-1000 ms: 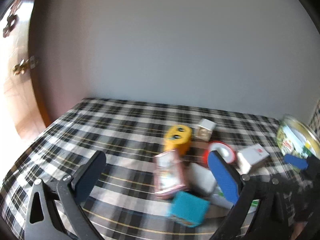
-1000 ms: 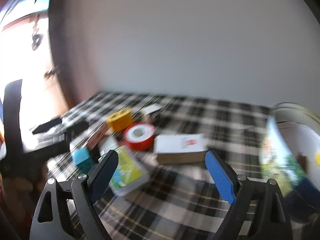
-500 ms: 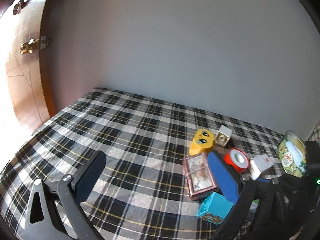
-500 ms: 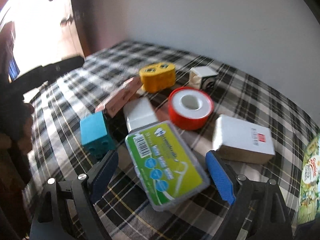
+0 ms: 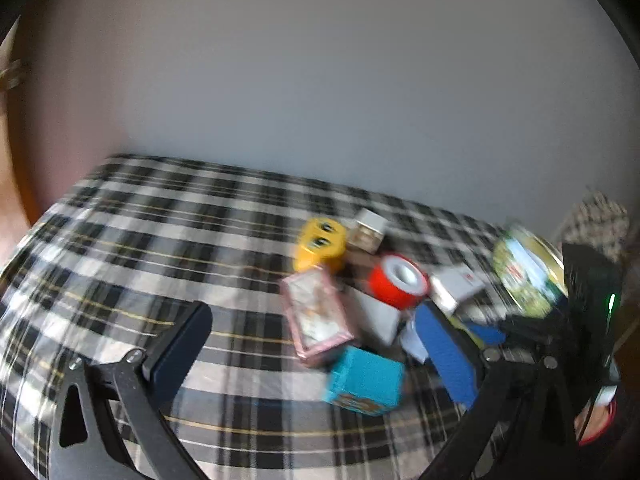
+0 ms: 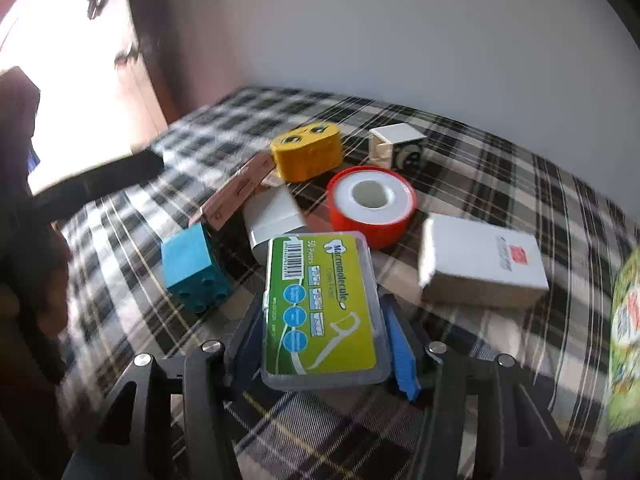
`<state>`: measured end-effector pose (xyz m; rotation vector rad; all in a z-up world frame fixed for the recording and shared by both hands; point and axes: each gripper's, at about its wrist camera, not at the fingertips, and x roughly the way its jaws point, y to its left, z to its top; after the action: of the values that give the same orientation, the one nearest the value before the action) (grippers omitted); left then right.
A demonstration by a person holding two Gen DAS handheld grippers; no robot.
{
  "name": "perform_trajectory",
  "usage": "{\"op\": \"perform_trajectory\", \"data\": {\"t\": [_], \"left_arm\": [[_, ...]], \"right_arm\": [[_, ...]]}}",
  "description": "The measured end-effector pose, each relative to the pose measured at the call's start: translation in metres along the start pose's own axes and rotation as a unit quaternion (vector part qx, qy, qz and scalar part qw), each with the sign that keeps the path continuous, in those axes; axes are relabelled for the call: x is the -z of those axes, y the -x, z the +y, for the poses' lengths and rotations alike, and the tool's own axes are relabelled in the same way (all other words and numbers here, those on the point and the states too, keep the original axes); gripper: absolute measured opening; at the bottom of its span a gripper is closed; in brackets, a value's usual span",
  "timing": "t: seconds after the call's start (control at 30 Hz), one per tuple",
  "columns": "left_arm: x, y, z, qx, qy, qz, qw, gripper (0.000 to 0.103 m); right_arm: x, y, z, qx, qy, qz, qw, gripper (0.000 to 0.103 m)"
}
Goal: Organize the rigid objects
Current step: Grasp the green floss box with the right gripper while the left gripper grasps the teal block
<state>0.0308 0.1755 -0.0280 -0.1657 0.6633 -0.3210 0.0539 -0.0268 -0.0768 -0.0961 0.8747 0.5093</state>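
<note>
- In the right wrist view, the right tool (image 6: 322, 338) is being held closed on the floss pick case (image 6: 320, 308), a clear flat box with a green and yellow label, its two sides being pressed by the blue pads (image 6: 402, 350).
- Just beyond the case, a white block (image 6: 272, 220) and a red tape roll (image 6: 372, 204) are being shown on the plaid desk (image 6: 500, 168), the case's far edge appearing to overlap the block.
- To the tool's left, a teal brick (image 6: 194, 268) is lying near a pink flat box (image 6: 236, 192); to its right, a white carton (image 6: 480, 266) is resting just beside the tape roll.
- Farther ahead, a yellow block with eyes (image 6: 308, 152) and a small white cube (image 6: 396, 146) are standing close together.
- At the right edge, a round printed tin (image 6: 624, 340) is being partly cut off.
- In the left wrist view, which is blurred, the left tool (image 5: 316, 344) is being held wide open and empty above the desk, with the teal brick and pink box lying between its fingers and nearer the right one.
</note>
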Motion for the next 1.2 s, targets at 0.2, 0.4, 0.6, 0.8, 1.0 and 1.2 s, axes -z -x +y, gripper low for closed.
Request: {"op": "perform_trajectory", "data": {"t": [0.2,0.4,0.6,0.8,1.0,1.2], "left_arm": [[0.013,-0.006,-0.04,0.037,-0.11,0.025,0.9929,0.102],[0.022,-0.019,-0.056,0.035,-0.146,0.065,0.9865,0.089],[0.021,-0.032,-0.044,0.016,-0.113,0.093,0.9891,0.067],[0.022,-0.03,-0.046,0.002,-0.126,0.095,0.9875,0.067],[0.034,-0.031,-0.05,0.041,-0.129,0.138,0.9811,0.051],[0.031,-0.035,-0.041,0.041,-0.087,0.138,0.9858,0.05]], "right_arm": [[0.01,0.032,-0.016,0.014,-0.032,-0.067,0.997,0.056],[0.019,0.047,-0.029,0.034,-0.054,-0.089,0.994,0.056],[0.022,0.051,-0.03,0.035,-0.051,-0.093,0.994,0.056],[0.023,0.051,-0.031,0.034,-0.052,-0.091,0.994,0.056],[0.022,0.051,-0.035,0.03,-0.057,-0.086,0.994,0.056],[0.021,0.053,-0.036,0.034,-0.057,-0.091,0.994,0.056]]}}
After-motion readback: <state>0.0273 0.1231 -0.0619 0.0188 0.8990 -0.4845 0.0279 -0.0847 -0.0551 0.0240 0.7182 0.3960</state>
